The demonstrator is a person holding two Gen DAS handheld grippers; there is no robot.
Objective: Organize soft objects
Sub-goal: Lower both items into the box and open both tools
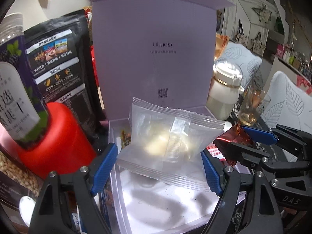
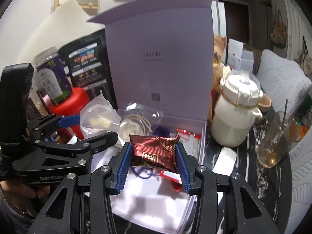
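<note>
Left wrist view shows your left gripper [image 1: 159, 156] closed partway on a clear packet [image 1: 167, 136] with something pale inside, the blue pads pressing its two side edges while its body bows up over the open lilac box [image 1: 117, 185]. Your right gripper [image 2: 153, 156] is likewise clamped on the sides of a dark red foil packet [image 2: 156, 150], also held above the box floor. Both grips are on slippery film and only at the edges, so a squeeze that eases a little could let either packet slide out early; a harder squeeze could crush the soft filling. The two grippers sit close together over the box, the right one's fingers just beside the clear packet, so lowering both at once risks a knock that twists one packet loose. Inside the box, toward its upright lid [image 2: 161, 48], lie a bag of white cord [image 2: 136, 124] and some red-and-white packets [image 2: 187, 138]; dropping on top of these could leave a heap that stops the lid shutting. Just beside the box on its right stands a white jug [image 2: 236, 113], and further right a glass [image 2: 275, 146] holding liquid and a spoon; a wide swing of your right gripper away from the box could tip them.
</note>
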